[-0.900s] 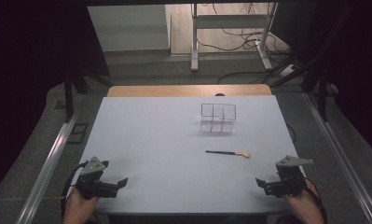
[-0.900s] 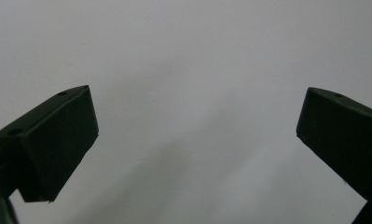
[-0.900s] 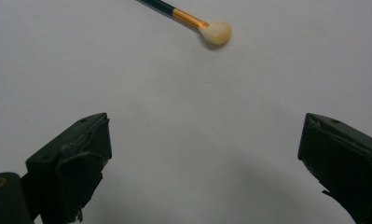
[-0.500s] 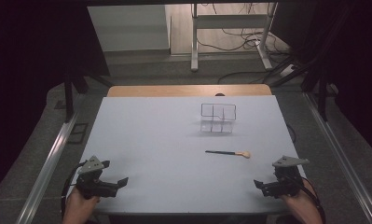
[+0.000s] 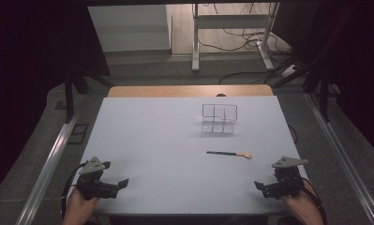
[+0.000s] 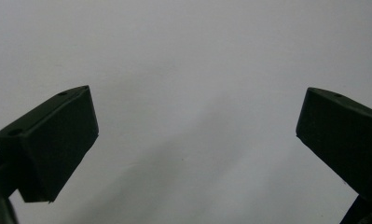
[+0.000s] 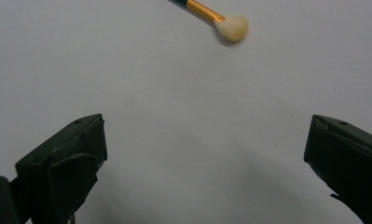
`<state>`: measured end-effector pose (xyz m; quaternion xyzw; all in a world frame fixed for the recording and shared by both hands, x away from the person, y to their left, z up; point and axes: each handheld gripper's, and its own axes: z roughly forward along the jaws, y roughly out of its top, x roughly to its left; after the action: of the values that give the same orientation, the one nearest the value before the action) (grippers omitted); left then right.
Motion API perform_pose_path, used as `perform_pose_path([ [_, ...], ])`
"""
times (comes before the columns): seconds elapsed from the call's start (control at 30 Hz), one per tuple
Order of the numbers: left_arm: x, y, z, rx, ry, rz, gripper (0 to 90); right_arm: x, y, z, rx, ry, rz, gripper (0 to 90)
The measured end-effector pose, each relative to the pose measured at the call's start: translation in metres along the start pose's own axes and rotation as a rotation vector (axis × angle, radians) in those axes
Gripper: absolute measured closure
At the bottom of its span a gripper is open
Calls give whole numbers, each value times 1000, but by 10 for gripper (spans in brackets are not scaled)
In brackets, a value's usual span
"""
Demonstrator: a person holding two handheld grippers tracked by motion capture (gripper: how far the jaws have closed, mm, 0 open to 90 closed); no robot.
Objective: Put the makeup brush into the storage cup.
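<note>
With both tools empty and their jaws wide apart, the right tool (image 5: 264, 187) is best brought forward over the brush (image 5: 229, 153), lying on the desk (image 5: 166, 140) near the clear organiser (image 5: 219, 118), to close across its thin handle, while the left tool (image 5: 116, 183) waits.

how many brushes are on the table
1: the brush lies flat on the table, in front of the clear organizer and nearer the right gripper. The organizer's compartments look empty.
</note>
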<state>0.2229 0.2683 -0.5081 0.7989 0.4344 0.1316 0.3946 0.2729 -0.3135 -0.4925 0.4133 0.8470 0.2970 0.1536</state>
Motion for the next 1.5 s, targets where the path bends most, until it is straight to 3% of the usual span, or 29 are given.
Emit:
perform_pose_path([
  [0.73,1,0,2,13,15,2,0,1,13,-1,-22,-14,-38,0],
  [1.03,1,0,2,8,21,2,0,0,19,3,3,5,-4,0],
  [1.3,1,0,2,9,21,3,0,0,21,6,11,2,-21,0],
  [1.5,2,0,2,9,18,2,0,-1,25,6,18,17,-5,0],
])
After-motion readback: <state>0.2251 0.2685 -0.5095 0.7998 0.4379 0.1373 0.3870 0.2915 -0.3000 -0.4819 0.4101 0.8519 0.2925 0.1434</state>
